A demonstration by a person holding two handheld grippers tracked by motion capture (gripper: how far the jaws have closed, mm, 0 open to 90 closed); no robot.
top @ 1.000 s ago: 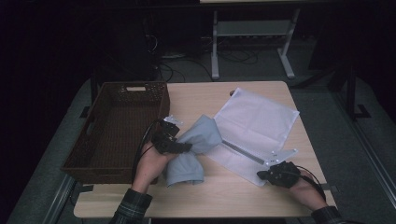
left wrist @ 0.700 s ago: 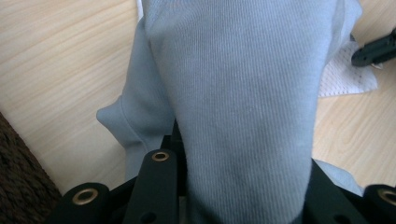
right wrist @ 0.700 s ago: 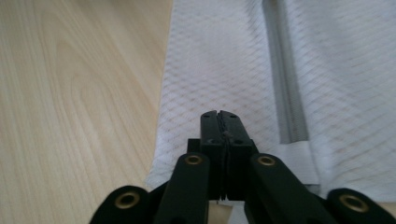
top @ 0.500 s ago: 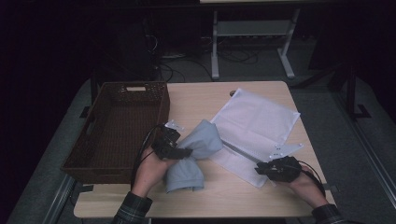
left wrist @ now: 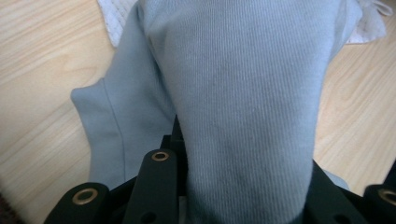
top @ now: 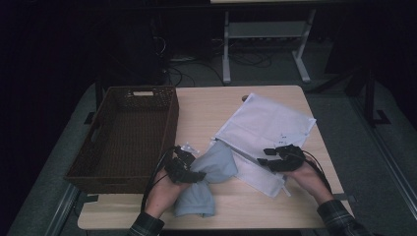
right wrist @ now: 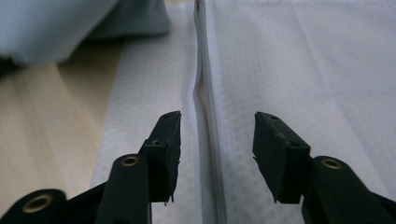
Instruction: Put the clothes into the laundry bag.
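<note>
Left of frame in the high view: wicker basket (top: 123, 135) sits on the worktop (top: 206, 108), likely there to receive items. Lower centre: our left hand-held gripper (top: 189, 169) is clamped on the blue-grey garment (top: 209, 174); the cloth runs between its jaws and drapes onto the worktop, so we can feed it toward the bag. Right of centre: white mesh laundry bag (top: 265, 123) lies flat, zipper (right wrist: 205, 116) facing us. Our right hand-held gripper (top: 278, 157) hovers over it; its jaws have just been opening and straddle the zipper line, gripping nothing, probably repositioning to hold the mouth open.
</note>
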